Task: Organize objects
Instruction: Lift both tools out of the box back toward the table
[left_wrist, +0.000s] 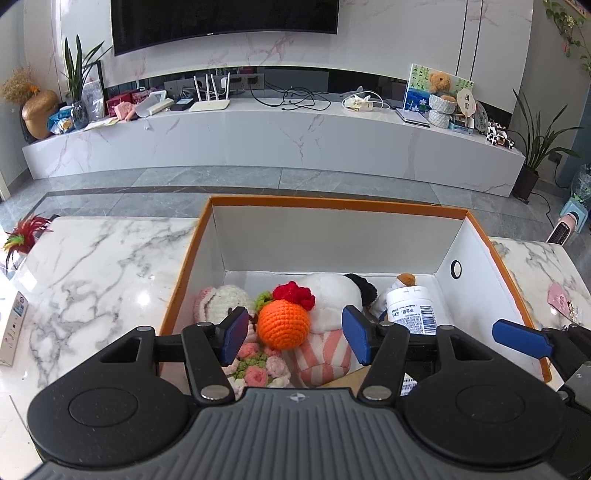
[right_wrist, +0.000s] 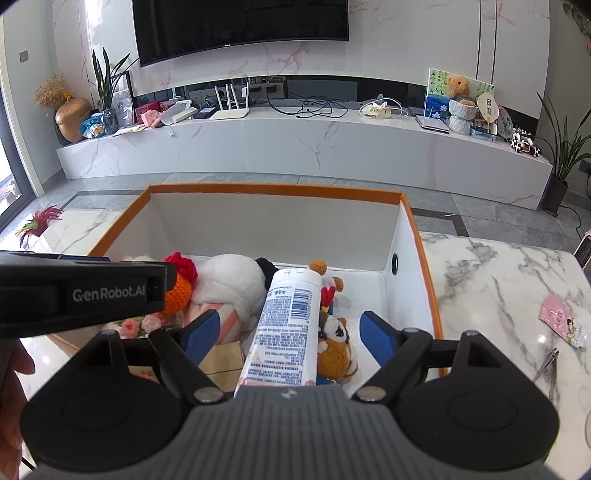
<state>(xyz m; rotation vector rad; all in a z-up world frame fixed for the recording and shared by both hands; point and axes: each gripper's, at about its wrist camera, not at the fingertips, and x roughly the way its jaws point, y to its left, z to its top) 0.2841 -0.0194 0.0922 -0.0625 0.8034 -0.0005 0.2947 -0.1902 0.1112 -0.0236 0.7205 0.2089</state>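
Both grippers hang over the near edge of the orange-rimmed cardboard box (left_wrist: 192, 258), which sits on a marble-topped table (left_wrist: 92, 266) facing a long white TV bench (left_wrist: 258, 140).

Inside the box, the biggest thing is a white plush toy (left_wrist: 328, 295) with a black ear, lying on a pink-and-white striped cloth or cushion (left_wrist: 325, 354); I can't quite tell which from here. Just right of it a white bottle (right_wrist: 286, 325) with a blue barcode label lies on its side, its length running from the near wall toward the far one. A small brown plush animal (right_wrist: 334, 350) lies against the bottle's right side. To the left, an orange crocheted ball (left_wrist: 282, 325) with a red crocheted flower (left_wrist: 293, 295) on top rests beside a cream crocheted piece (left_wrist: 225, 299), with a bunch of pink crocheted roses (left_wrist: 255, 369) nearer the front.

The left gripper (left_wrist: 295, 332) has its blue pads apart, the orange ball showing between them but untouched. The right gripper (right_wrist: 286, 334) is spread wider, either side of the bottle without pressing it.

Out on the table to the right lies a small pink card (right_wrist: 554, 314).
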